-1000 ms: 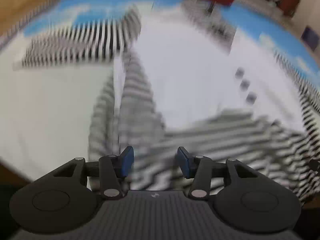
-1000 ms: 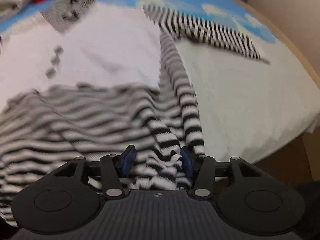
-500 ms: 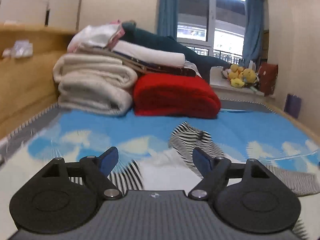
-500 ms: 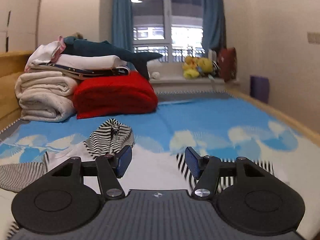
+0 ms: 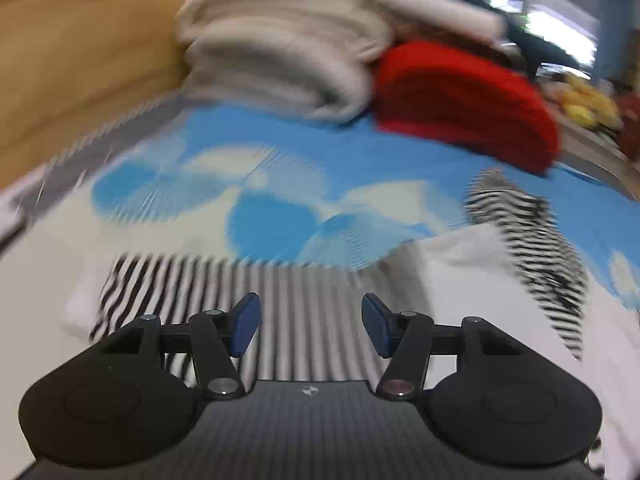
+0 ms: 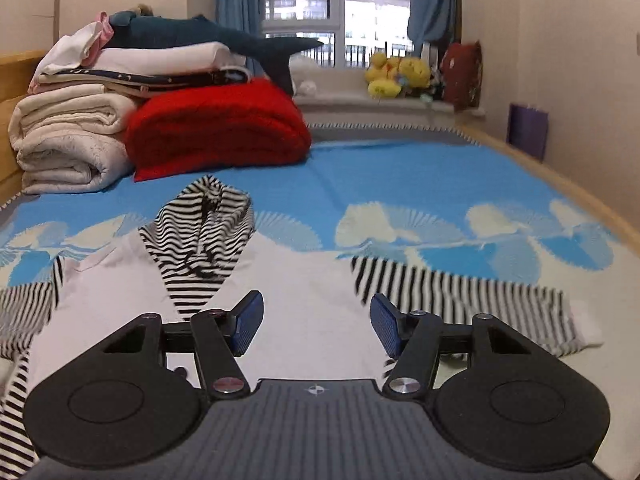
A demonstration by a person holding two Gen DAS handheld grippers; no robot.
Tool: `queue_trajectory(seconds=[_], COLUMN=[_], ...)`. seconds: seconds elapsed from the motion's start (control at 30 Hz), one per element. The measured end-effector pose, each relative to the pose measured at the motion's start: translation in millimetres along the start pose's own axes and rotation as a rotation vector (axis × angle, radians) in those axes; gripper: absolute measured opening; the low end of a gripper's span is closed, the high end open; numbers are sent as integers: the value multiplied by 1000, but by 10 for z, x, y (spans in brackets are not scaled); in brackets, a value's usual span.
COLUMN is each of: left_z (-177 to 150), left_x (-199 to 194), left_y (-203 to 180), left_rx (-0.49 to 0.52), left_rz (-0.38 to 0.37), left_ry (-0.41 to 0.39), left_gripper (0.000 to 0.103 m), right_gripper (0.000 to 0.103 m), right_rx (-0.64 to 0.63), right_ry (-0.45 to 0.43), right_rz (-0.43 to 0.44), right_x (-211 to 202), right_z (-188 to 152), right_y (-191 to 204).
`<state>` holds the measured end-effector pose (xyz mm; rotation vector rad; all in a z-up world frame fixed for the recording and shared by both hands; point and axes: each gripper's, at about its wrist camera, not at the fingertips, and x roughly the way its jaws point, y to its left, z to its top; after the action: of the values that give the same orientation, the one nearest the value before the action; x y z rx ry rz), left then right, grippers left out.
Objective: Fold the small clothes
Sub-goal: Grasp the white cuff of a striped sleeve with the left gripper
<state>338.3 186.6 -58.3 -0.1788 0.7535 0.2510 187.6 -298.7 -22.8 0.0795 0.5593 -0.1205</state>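
Note:
A small white top [image 6: 304, 280] with black-and-white striped sleeves and hood lies flat on the bed. Its striped hood [image 6: 204, 232] points toward the pillows. One striped sleeve [image 6: 460, 300] stretches right; the other sleeve [image 5: 224, 280] shows blurred in the left wrist view. My left gripper [image 5: 310, 326] is open and empty, just above that left sleeve. My right gripper [image 6: 316, 326] is open and empty, low over the white body of the top. The hood [image 5: 524, 236] and white body [image 5: 480, 280] also show at right in the left wrist view.
A blue-and-white bedspread [image 6: 400, 184] covers the bed. Folded cream blankets [image 6: 68, 144] and a red blanket [image 6: 216, 128] are stacked at the far end, with a shark plush [image 6: 208, 36] on top. Plush toys [image 6: 396, 72] sit on the windowsill. A wooden bed rail [image 6: 560, 176] runs along the right.
Both grippers let go of the striped hem they held a second ago and opened. The left gripper has since swung left and down over the left sleeve; the right has barely moved.

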Motion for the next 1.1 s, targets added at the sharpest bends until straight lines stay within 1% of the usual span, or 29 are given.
queue_trajectory(seconds=[0.1, 0.17, 0.23, 0.33, 0.4, 0.47, 0.5, 0.63, 0.73, 0.8, 0.83, 0.87, 0.9, 0.93, 0.97, 1.0, 1.03, 1.1], left_z=[96, 91, 81, 11, -22, -43, -54, -124, -135, -143, -154, -153, -155, -155, -153, -154, -156, -152], left_x=[267, 377, 494, 589, 567, 596, 614, 693, 690, 686, 676, 676, 687, 686, 712, 715, 716, 691], left_y=[453, 776, 1103, 1487, 1639, 1729, 1752, 1813, 1801, 1777, 1762, 1734, 1707, 1672, 1648, 1629, 1614, 1592], left_rx=[-176, -293, -406, -546, -594, -607, -605, -622, -623, -630, -632, -624, -607, -580, -556, -541, -532, -533], left_rz=[48, 97, 130, 170, 189, 206, 215, 230, 247, 256, 263, 272, 285, 301, 312, 321, 325, 324], left_ry=[85, 132, 177, 224, 238, 241, 243, 260, 237, 231, 226, 225, 225, 228, 232, 231, 229, 217], left_gripper=[62, 65, 65, 67, 67, 67, 67, 67, 67, 65, 61, 52, 45, 31, 21, 18, 8, 6], right_gripper=[61, 61, 60, 51, 38, 28, 26, 25, 25, 25, 25, 25, 25, 25, 25, 25, 25, 25], right_rx=[1, -17, -34, -55, -62, -72, -74, -61, -64, -74, -78, -83, -90, -100, -108, -119, -130, -152], right_ry=[23, 25, 25, 36, 42, 47, 49, 64, 76, 80, 82, 87, 94, 106, 115, 126, 132, 139], right_rz=[0, -1, 5, 13, 19, 22, 20, 18, 16, 11, 9, 5, 1, -4, -5, -7, -8, -14], right_x=[84, 117, 145, 184, 192, 198, 199, 222, 236, 248, 258, 273, 290, 312, 328, 343, 353, 364], right_z=[3, 11, 22, 15, 11, 9, 9, 0, -33, -57, -70, -90, -112, -142, -165, -193, -218, -260], right_y=[31, 78, 115, 145, 153, 162, 160, 139, 122, 110, 103, 97, 96, 101, 107, 119, 131, 156])
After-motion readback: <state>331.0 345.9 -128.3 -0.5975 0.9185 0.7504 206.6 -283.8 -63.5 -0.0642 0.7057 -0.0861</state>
